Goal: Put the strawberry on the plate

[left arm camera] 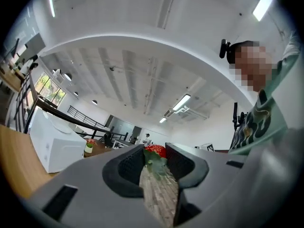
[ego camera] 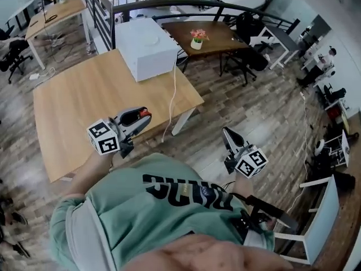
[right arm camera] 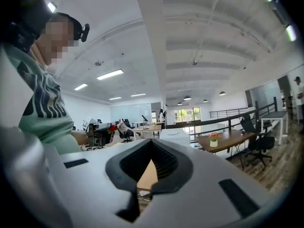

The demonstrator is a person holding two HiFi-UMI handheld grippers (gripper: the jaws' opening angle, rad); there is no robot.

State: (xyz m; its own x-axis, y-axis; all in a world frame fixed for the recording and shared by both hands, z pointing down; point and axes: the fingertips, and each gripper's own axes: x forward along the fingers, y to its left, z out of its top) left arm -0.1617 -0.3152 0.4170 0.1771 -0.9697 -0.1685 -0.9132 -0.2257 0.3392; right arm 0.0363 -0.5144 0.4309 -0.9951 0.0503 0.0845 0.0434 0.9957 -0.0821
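Left gripper [ego camera: 143,117]: held out over the near right part of the light wooden table [ego camera: 79,103], with its marker cube [ego camera: 104,137] at the person's end.
Left fingers: pinching the strawberry, one black pad on each side of it, as the left gripper view shows.
Strawberry [left arm camera: 156,151]: between the left gripper's jaws at their far end, red body outward and green leaves [left arm camera: 155,162] toward the camera. In the head view it is a red spot at the gripper's tip, up in the air and touching nothing on the table.
Right gripper [ego camera: 226,132]: held to the person's right over the wood-plank floor [ego camera: 254,103], well apart from the left one, marker cube [ego camera: 251,162] nearest the body.
Right fingers: tips pressed together with nothing between them. The gap behind the tips shows only the table beyond.
White box [ego camera: 148,48]: stands at the far right corner of the light table, with a white cable [ego camera: 172,97] hanging from it over the table's edge.
Dark brown table [ego camera: 217,35]: beyond the white box, with a small pot of pink flowers [ego camera: 197,39] on it and black office chairs [ego camera: 248,30] beside it.
Person: green printed T-shirt [ego camera: 163,208], one gripper in each hand.
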